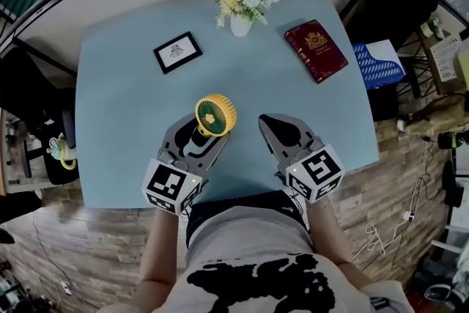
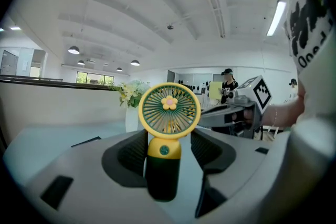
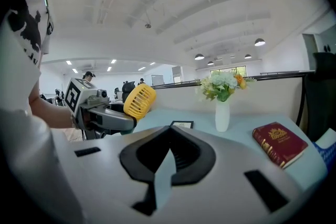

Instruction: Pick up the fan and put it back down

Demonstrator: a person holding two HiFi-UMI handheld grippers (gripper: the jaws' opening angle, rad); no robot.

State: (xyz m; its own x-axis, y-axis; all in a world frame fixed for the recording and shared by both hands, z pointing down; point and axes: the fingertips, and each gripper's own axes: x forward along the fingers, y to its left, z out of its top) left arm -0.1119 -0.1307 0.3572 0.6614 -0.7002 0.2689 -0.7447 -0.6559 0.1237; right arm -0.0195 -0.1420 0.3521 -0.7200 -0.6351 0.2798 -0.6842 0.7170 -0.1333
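The left gripper (image 1: 207, 134) is closed on the dark handle of the fan (image 1: 215, 116), low on the handle so the yellow head stays free above the jaws. The fan is at about 6 o'clock on the table (image 1: 124, 84), near the front edge. The right gripper (image 1: 265, 121) is empty with its jaws together, just beside the fan at 3 o'clock. The picture frame (image 1: 177, 52) at 10 o'clock, the flower vase (image 1: 240, 22) at 12 and the red book (image 1: 316, 50) at 2 are well apart, so I judge there is enough bare table below to put the fan down.
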